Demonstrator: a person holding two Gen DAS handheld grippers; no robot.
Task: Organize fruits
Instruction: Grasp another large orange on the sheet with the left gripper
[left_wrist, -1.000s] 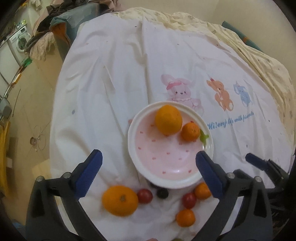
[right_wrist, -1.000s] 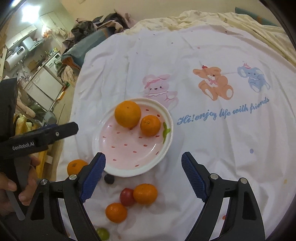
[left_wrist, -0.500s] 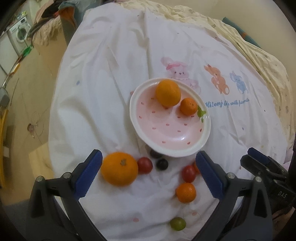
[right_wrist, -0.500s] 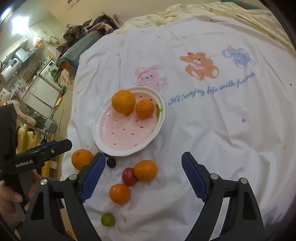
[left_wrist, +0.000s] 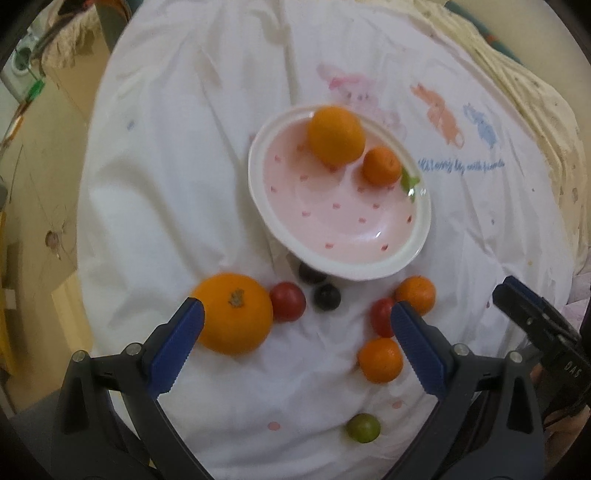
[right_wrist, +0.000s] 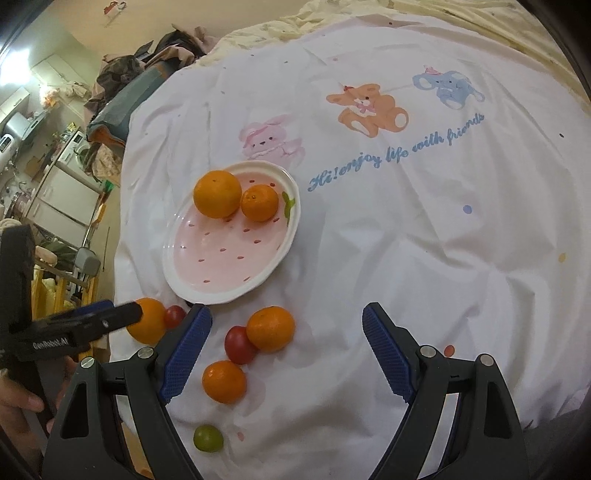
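Observation:
A pink dotted plate (left_wrist: 423, 206) (right_wrist: 177, 280) holds a big orange (left_wrist: 336, 134) (right_wrist: 217, 194) and a small mandarin (left_wrist: 381, 165) (right_wrist: 259, 202). In front of it on the white cloth lie a big orange (left_wrist: 234, 314) (right_wrist: 147, 319), red tomatoes (left_wrist: 287, 301) (right_wrist: 240, 345), two dark grapes (left_wrist: 327, 297), mandarins (left_wrist: 380, 360) (right_wrist: 270, 328), and a green grape (left_wrist: 363, 427) (right_wrist: 208, 438). My left gripper (left_wrist: 293, 336) is open, its left finger beside the loose big orange. My right gripper (right_wrist: 286, 347) is open above the loose mandarins.
The white cartoon-print cloth (right_wrist: 369, 110) covers a bed; a cream quilt (left_wrist: 535, 92) lies behind. The floor drops off at the left (left_wrist: 37, 184), with clothes and appliances beyond (right_wrist: 55, 155). A hand (right_wrist: 22, 402) holds the left gripper.
Both grippers have pulled back from the plate toward the near edge, bringing the loose fruits and the green grape into view. The left gripper now has its left finger beside the loose big orange.

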